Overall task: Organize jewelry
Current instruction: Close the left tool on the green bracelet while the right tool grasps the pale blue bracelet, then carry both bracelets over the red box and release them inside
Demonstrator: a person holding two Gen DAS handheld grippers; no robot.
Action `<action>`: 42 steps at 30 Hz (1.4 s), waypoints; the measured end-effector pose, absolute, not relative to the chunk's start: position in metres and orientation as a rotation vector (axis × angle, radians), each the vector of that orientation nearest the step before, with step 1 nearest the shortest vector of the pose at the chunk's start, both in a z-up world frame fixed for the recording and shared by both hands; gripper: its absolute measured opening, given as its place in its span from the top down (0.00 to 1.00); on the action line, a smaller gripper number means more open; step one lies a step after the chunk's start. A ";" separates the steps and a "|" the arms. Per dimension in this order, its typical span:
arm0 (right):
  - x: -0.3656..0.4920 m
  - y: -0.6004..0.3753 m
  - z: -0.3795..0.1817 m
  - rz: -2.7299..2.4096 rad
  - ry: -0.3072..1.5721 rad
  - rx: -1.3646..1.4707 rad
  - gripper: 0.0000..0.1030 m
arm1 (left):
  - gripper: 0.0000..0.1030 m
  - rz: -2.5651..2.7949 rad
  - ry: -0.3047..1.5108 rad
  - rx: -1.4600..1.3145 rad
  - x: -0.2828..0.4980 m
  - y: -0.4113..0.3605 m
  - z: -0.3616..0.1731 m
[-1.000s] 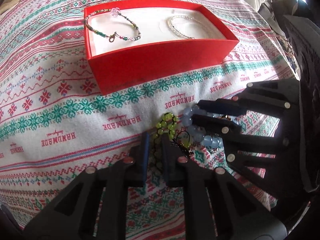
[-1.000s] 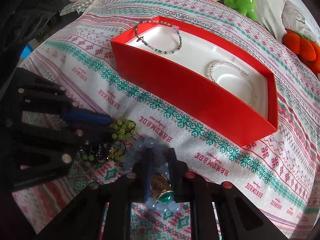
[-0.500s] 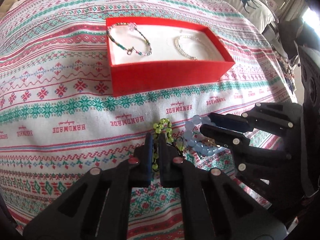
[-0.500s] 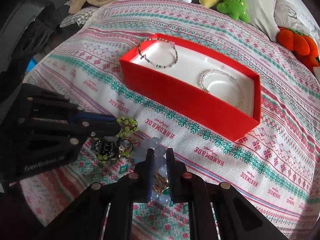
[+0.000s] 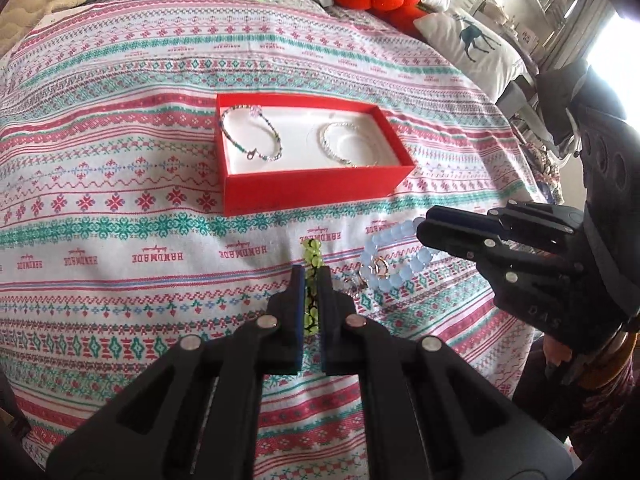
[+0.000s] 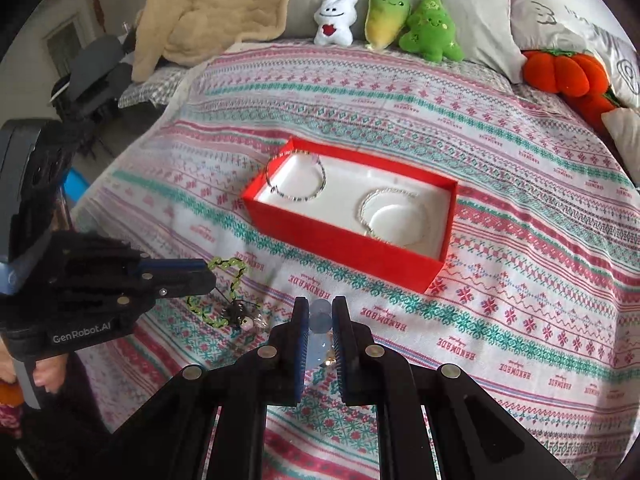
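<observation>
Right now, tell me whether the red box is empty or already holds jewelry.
Not empty. The open red box holds two bracelets on its white liner: a multicolored beaded bracelet at one end and a clear beaded bracelet at the other.

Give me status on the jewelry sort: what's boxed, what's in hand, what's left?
Boxed: multicolour beaded bracelet and clear bead bracelet lie in the red box. In hand: left gripper shut on green bead bracelet, right gripper shut on blue bead bracelet. Left: getting both into the box.

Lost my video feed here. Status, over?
Left gripper shut on green bracelet. Right gripper shut on blue bracelet. Red box ahead, two bracelets inside. Nothing between.
</observation>
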State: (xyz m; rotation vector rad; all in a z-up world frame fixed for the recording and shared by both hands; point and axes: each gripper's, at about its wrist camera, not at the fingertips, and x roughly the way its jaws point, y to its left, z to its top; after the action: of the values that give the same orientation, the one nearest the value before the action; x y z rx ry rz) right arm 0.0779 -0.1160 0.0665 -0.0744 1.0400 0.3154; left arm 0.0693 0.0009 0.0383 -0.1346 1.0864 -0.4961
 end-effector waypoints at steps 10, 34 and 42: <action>0.077 -0.124 0.091 0.318 0.994 -0.023 0.89 | 0.94 -0.516 1.033 -0.151 0.067 -0.001 0.063; 0.116 -0.169 0.123 0.197 0.885 0.124 0.89 | 0.94 -0.382 0.965 -0.208 0.149 -0.051 0.071; 0.137 -0.176 0.114 0.166 0.911 0.162 0.89 | 0.94 -0.226 1.015 -0.160 0.168 -0.035 0.042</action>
State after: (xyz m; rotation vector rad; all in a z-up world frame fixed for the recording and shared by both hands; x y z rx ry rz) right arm 0.1365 -0.1755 0.1135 0.1621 0.9107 0.1656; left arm 0.1682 -0.0346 0.0417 -0.1601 1.0145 -0.2256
